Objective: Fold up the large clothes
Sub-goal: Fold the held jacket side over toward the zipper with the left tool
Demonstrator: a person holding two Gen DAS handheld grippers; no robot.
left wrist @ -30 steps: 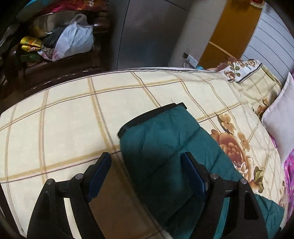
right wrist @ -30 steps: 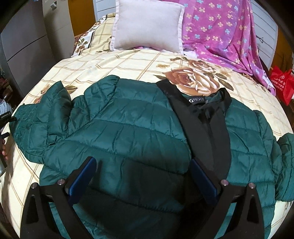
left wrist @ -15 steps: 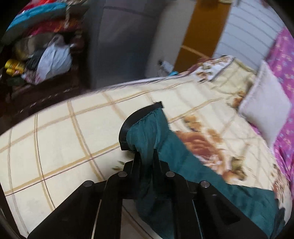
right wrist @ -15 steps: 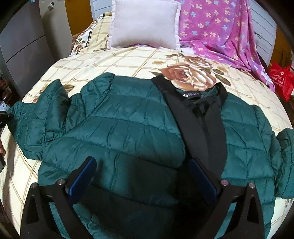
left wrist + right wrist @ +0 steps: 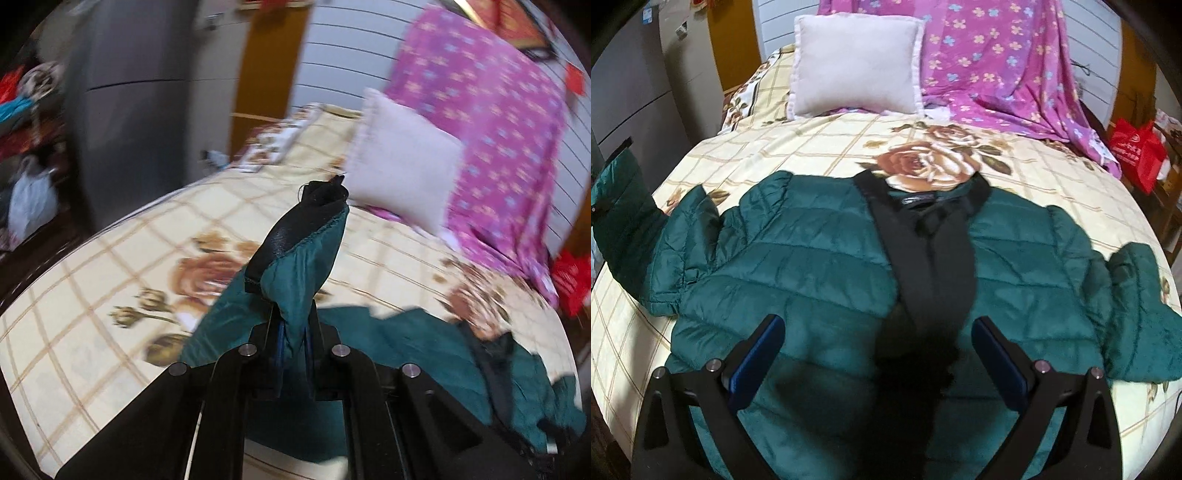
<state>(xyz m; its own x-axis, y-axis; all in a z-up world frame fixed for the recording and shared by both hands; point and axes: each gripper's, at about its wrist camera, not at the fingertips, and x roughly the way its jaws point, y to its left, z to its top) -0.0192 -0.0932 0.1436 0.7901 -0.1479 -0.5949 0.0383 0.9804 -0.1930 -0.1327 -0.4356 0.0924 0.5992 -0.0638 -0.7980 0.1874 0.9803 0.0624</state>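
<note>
A dark green quilted jacket point(image 5: 812, 258) with a black front placket lies spread front-up on the bed. My left gripper point(image 5: 293, 332) is shut on the jacket's left sleeve point(image 5: 303, 266), holding its black-edged cuff up off the bed. That raised sleeve shows at the left edge of the right wrist view point(image 5: 620, 199). My right gripper point(image 5: 877, 354) is open and empty, hovering over the jacket's lower front. The other sleeve point(image 5: 1137, 310) lies on the right side of the bed.
The bed has a cream checked sheet with roses point(image 5: 923, 162). A white pillow point(image 5: 855, 62) and a purple floral cloth point(image 5: 1004, 62) lie at its head. A grey cabinet point(image 5: 140, 110) stands on the left, a red bag point(image 5: 1137, 155) on the right.
My left gripper closed on the sleeve and lifted it, swinging right toward the jacket's body. My right gripper stayed open over the jacket, moving slightly.
</note>
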